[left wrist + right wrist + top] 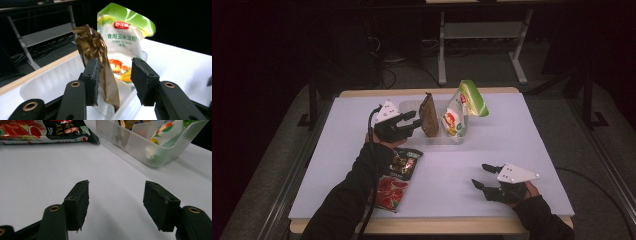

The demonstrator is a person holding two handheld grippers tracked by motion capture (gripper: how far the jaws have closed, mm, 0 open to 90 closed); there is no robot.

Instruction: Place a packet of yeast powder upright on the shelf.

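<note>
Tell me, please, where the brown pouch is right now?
In the high view, the brown pouch stands upright in the clear bin, between the left gripper and the green-topped bag.

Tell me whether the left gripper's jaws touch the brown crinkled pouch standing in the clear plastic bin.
Cannot tell: in the left gripper view the brown pouch lies against one pad of the left gripper, without plain contact or gap; the other stands clear.

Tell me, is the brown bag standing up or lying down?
Standing up. The brown bag stands on end in the clear bin, beside the green-topped pouch.
</note>
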